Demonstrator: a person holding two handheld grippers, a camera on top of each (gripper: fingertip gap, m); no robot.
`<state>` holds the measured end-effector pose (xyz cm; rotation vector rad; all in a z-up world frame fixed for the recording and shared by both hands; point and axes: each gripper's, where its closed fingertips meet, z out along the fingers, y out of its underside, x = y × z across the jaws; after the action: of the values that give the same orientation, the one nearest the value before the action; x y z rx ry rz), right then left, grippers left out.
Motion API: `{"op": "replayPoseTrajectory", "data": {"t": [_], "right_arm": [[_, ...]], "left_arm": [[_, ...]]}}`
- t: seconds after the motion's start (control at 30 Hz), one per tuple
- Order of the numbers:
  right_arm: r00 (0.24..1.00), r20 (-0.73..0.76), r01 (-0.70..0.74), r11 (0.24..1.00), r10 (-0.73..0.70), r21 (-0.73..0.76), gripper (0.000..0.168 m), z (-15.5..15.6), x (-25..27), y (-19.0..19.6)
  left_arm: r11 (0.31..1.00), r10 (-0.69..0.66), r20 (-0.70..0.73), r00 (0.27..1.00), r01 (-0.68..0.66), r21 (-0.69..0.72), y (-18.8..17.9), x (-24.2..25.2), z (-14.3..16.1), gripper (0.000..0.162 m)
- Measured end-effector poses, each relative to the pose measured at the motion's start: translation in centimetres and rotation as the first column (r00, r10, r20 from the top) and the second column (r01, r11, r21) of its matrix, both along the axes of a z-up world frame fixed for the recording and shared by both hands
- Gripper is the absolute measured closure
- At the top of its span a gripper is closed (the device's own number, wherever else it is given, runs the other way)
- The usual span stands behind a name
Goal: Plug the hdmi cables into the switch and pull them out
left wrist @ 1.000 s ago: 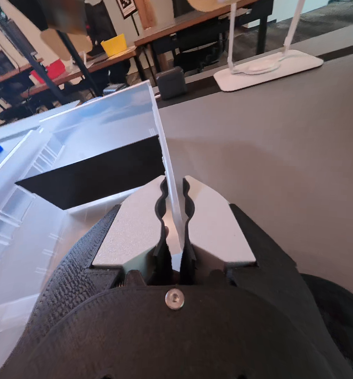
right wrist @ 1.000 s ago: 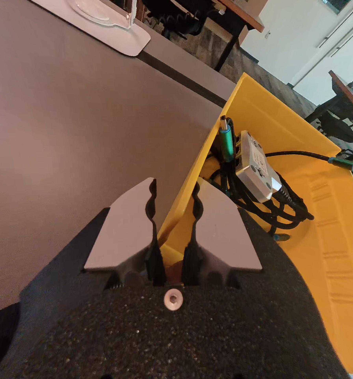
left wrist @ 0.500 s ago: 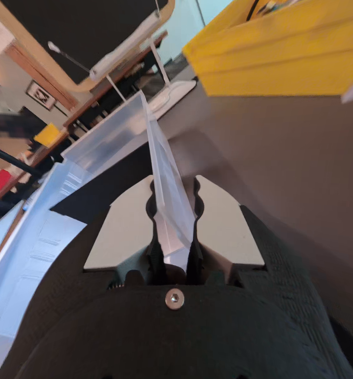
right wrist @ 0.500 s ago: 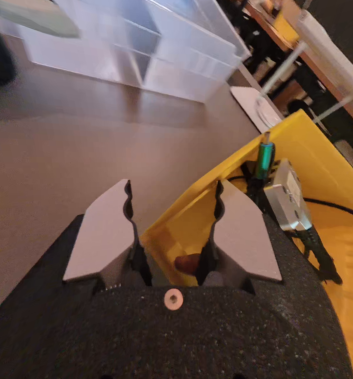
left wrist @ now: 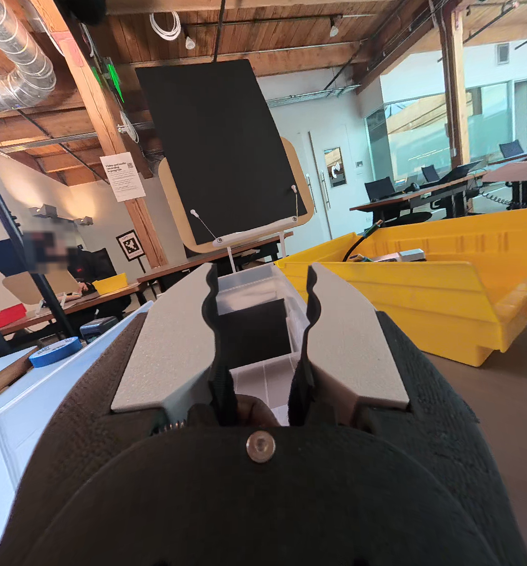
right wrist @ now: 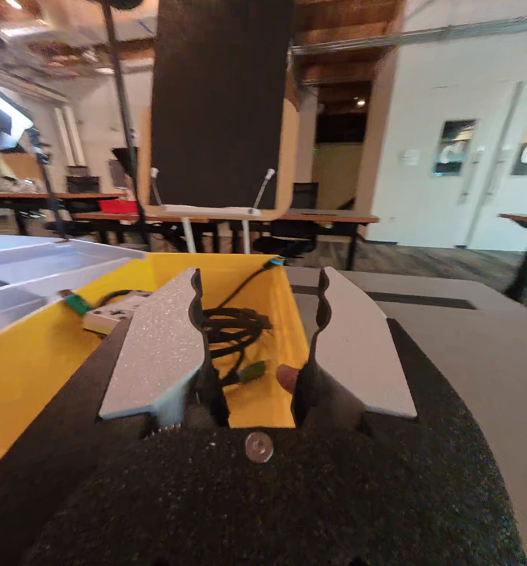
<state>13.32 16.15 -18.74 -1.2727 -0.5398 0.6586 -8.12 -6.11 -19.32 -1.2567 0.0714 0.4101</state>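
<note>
A yellow bin (right wrist: 26, 352) on the grey table holds a silver HDMI switch (right wrist: 112, 315), a coil of black HDMI cables (right wrist: 234, 324) and green-ended plugs (right wrist: 77, 301). One plug (right wrist: 276, 262) rests on the bin's far rim. My right gripper (right wrist: 259, 272) is open and empty, raised over the bin's near right corner. My left gripper (left wrist: 260, 272) is open and empty, above a clear plastic bin (left wrist: 250, 284) with a black floor. The yellow bin (left wrist: 409, 291) with the switch (left wrist: 409, 254) and a cable (left wrist: 360, 242) lies to its right.
A black board on a white stand (left wrist: 222, 153) rises behind both bins. A blue tape roll (left wrist: 55, 350) lies at the left. The clear bin (right wrist: 41, 266) touches the yellow bin's left side. Bare grey table (right wrist: 470, 352) spreads to the right. A person sits at a far desk.
Both grippers opened wide, let go of the bin walls they straddled and tilted up toward the room. The two bins now sit side by side.
</note>
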Motion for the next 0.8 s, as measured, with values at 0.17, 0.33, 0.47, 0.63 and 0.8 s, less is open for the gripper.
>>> {"op": "replayPoseTrajectory", "data": {"t": [0.17, 0.33, 0.47, 0.63, 0.8], "right_arm": [[0.959, 0.146, 0.216, 0.961, -0.242, 0.171, 0.066, 0.1, 2.4, 1.9], [0.946, 0.32, 0.099, 0.986, -0.053, -0.131, 0.044, -5.4, 0.1, 2.9], [0.906, 0.394, -0.029, 0.949, 0.158, -0.315, 0.078, -8.2, -1.3, 1.9], [0.876, 0.429, -0.081, 0.943, 0.222, -0.322, 0.142, -8.4, -1.5, 0.3], [0.838, 0.504, -0.091, 0.963, 0.212, -0.253, 0.121, -8.9, -1.6, 0.0]], "left_arm": [[0.991, -0.133, -0.069, 0.989, 0.133, -0.016, 0.3, 2.9, -0.2, 0.116], [0.976, -0.21, -0.139, 0.968, 0.201, -0.077, 0.9, 4.8, -1.2, 0.116], [0.952, -0.303, -0.076, 0.95, 0.298, -0.074, 1.2, 6.5, -1.2, 0.113], [0.951, -0.306, 0.002, 0.952, 0.305, -0.056, 2.0, 7.4, -1.1, 0.093], [0.967, -0.208, 0.066, 0.976, 0.215, -0.136, 3.5, 6.4, -2.0, 0.077]]}}
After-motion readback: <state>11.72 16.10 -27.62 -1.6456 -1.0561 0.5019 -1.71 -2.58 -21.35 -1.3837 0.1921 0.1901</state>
